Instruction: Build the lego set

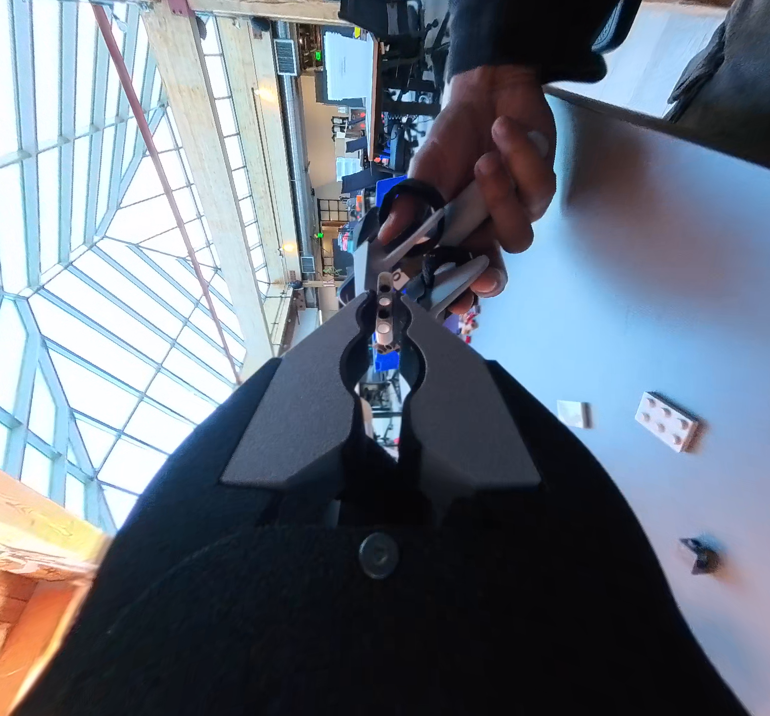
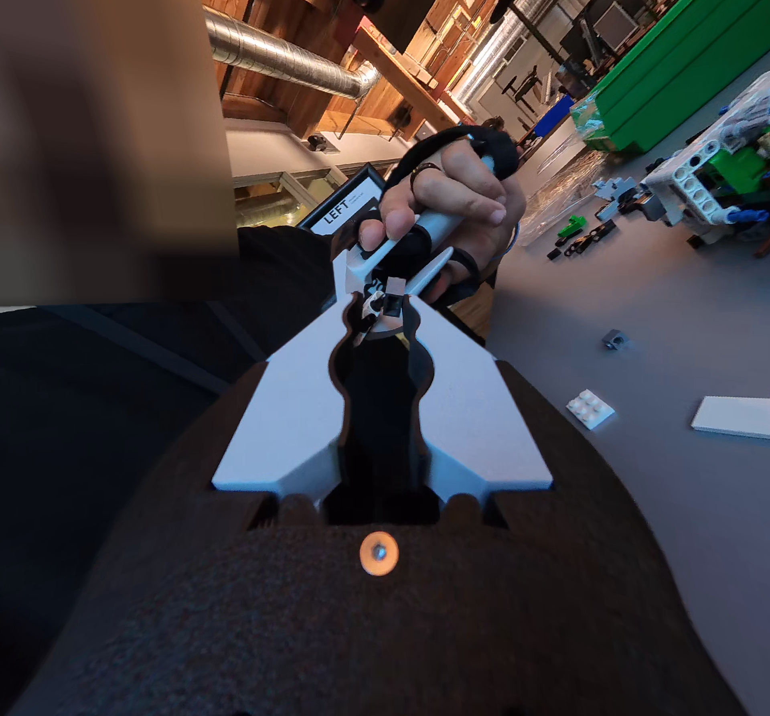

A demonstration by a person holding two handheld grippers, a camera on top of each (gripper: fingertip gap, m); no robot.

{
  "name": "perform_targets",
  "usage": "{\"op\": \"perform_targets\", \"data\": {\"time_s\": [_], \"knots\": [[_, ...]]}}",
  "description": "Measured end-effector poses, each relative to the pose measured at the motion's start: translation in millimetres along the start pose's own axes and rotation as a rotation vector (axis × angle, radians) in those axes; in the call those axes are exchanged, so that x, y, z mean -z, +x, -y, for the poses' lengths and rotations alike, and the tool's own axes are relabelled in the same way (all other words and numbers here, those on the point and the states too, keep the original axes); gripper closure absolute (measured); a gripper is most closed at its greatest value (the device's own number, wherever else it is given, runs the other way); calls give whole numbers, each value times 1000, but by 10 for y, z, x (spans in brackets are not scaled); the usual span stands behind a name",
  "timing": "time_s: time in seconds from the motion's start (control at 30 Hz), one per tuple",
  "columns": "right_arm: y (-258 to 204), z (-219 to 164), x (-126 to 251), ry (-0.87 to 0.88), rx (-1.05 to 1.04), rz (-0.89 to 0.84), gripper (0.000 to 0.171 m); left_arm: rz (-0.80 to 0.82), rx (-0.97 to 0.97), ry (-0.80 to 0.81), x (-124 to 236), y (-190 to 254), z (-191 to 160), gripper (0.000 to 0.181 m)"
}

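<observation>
Two grippers meet in the air, each pinching a small lego piece.

In the left wrist view, the left gripper [image 1: 385,304] is pinching a grey beam with holes [image 1: 384,312] at its tips, in the middle of the frame. Right behind it a hand [image 1: 491,179] holds the other gripper and blocks part of the desk [image 1: 646,279]. At the lower right of that frame a white plate with studs [image 1: 666,427], a small white tile [image 1: 574,413] and a tiny black piece [image 1: 702,555] lie apart on the desk. In the right wrist view, the right gripper [image 2: 381,306] is pinching a small black piece [image 2: 391,305]. At the upper right sit a half-built lego model [image 2: 700,183], a green box [image 2: 675,66] and loose bits.
</observation>
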State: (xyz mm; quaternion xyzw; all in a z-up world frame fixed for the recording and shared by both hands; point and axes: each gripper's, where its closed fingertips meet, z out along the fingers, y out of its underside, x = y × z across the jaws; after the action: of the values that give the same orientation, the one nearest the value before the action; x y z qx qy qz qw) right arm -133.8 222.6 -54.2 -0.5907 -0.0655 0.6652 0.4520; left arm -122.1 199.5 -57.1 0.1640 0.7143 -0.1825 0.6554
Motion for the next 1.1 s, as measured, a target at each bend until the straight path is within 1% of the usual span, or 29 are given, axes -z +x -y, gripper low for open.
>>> {"op": "perform_targets", "data": {"time_s": [0.2, 0.27, 0.37, 0.43, 0.53, 0.67, 0.73, 0.83, 0.97, 1.1], "knots": [[57, -7, 48, -39, 118, -98, 157, -21, 213, 45, -42, 18, -1, 176], [77, -3, 68, -45, 111, -117, 157, -11, 177, 39, -58, 30, -17, 176], [151, -32, 93, -66, 158, -177, 164, -16, 173, 28, -90, 76, -18, 175], [156, -23, 109, -50, 127, -167, 164, -16, 178, 19, -100, 83, -35, 175], [201, 9, 143, -16, 147, -190, 164, -9, 152, -7, -120, 110, -75, 175], [160, 15, 154, -25, 157, -168, 163, 8, 233, 19, -114, 69, -58, 175], [126, 21, 147, -23, 162, -152, 158, 24, 235, 16, -120, 50, -59, 175], [93, 19, 145, -12, 150, -132, 157, 35, 258, 28, -123, 29, -36, 175], [73, -15, 157, -11, 161, -118, 156, 42, 256, 39, -122, 43, 3, 176], [37, -23, 158, -5, 125, -74, 154, 52, 243, 48, -109, 37, 34, 176]]}}
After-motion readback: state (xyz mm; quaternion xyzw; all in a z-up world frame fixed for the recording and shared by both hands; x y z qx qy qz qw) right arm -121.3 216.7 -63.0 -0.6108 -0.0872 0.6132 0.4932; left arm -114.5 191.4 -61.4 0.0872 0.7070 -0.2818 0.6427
